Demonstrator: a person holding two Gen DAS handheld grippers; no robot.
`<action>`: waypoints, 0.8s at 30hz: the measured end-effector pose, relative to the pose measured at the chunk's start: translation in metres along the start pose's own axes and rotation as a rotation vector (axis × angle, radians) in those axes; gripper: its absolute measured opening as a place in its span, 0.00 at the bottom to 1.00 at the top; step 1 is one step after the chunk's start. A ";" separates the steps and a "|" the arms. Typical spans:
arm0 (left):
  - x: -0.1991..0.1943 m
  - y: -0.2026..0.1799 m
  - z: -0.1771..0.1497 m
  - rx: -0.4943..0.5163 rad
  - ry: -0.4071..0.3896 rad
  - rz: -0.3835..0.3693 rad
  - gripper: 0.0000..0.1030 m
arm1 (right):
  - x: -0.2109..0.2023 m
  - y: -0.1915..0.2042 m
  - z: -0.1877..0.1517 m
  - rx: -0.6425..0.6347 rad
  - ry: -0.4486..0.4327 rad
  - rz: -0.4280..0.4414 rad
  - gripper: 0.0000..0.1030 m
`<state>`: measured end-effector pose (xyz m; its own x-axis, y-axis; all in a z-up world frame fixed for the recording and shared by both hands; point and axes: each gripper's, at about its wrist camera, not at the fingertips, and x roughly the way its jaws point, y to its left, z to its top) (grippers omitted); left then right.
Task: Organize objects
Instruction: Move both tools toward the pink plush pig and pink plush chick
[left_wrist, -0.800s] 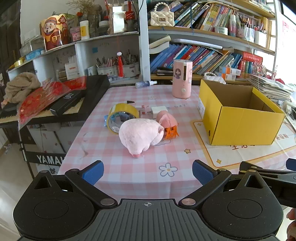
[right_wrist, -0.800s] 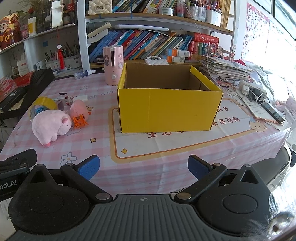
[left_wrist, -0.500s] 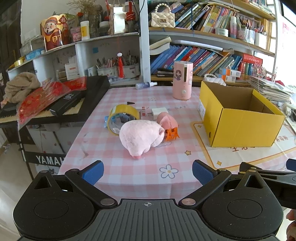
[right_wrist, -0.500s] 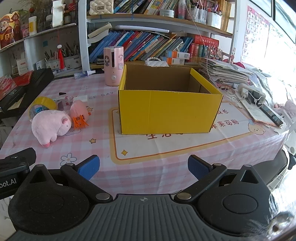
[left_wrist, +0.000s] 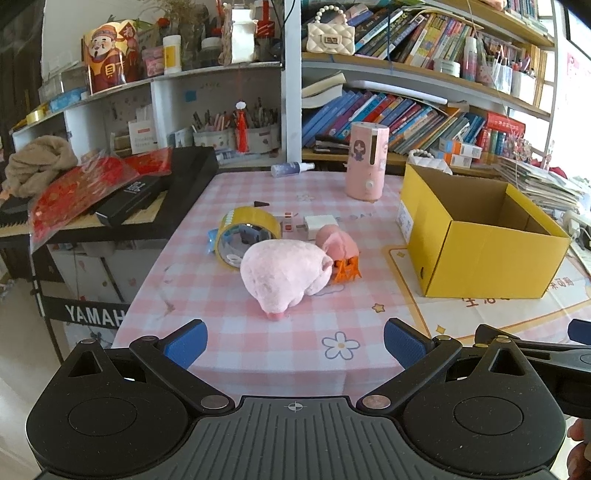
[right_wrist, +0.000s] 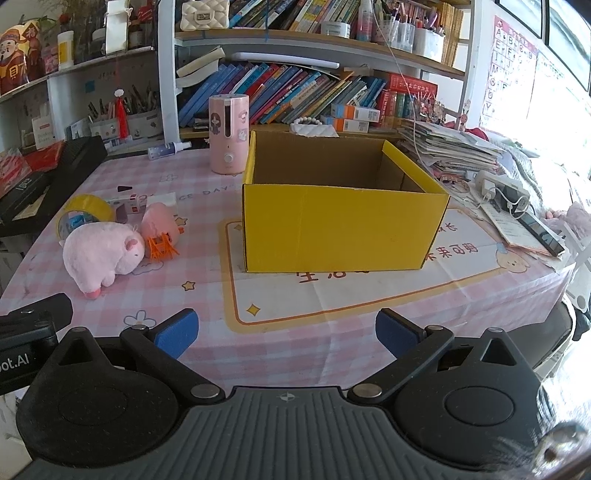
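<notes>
Left claw (left_wrist: 293, 341): jaws fully apart, nothing between the blue pads (left_wrist: 186, 341). It sits at the near table (left_wrist: 236, 332) edge, tilted downward. Right claw (right_wrist: 284, 332): jaws likewise fully apart and empty, at the same near edge.

Ahead of the left claw, slightly left of its centreline, lies a pink plush pig (left_wrist: 286, 275), fuzzy and rounded, on its side with the snout toward the claw. Touching it on the far right is a smaller pink toy (left_wrist: 338, 243) with orange plastic legs; its exact form is hard to read. Behind the pig on the left stands a yellow tape roll (left_wrist: 245, 236) on edge. A white block (left_wrist: 320, 222) lies beyond the toy.

Directly ahead of the right claw stands a yellow box (right_wrist: 343, 229), open-topped, brown inside, apparently empty. Beyond its far left corner stands a pink cylinder (right_wrist: 228, 133), upright.
</notes>
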<state>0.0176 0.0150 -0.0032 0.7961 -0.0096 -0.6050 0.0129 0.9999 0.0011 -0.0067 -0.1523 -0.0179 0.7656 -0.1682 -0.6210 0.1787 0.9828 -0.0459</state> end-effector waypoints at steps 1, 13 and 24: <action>0.001 0.001 0.000 -0.003 0.001 0.001 1.00 | 0.001 0.001 0.001 -0.002 0.002 0.002 1.00; 0.011 0.015 0.003 -0.056 0.019 0.011 1.00 | 0.012 0.018 0.007 -0.042 0.015 0.031 1.00; 0.023 0.028 0.006 -0.109 0.026 0.040 1.00 | 0.033 0.029 0.016 -0.063 0.039 0.111 0.99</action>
<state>0.0402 0.0431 -0.0120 0.7790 0.0287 -0.6263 -0.0853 0.9945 -0.0605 0.0344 -0.1304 -0.0272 0.7539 -0.0560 -0.6546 0.0539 0.9983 -0.0233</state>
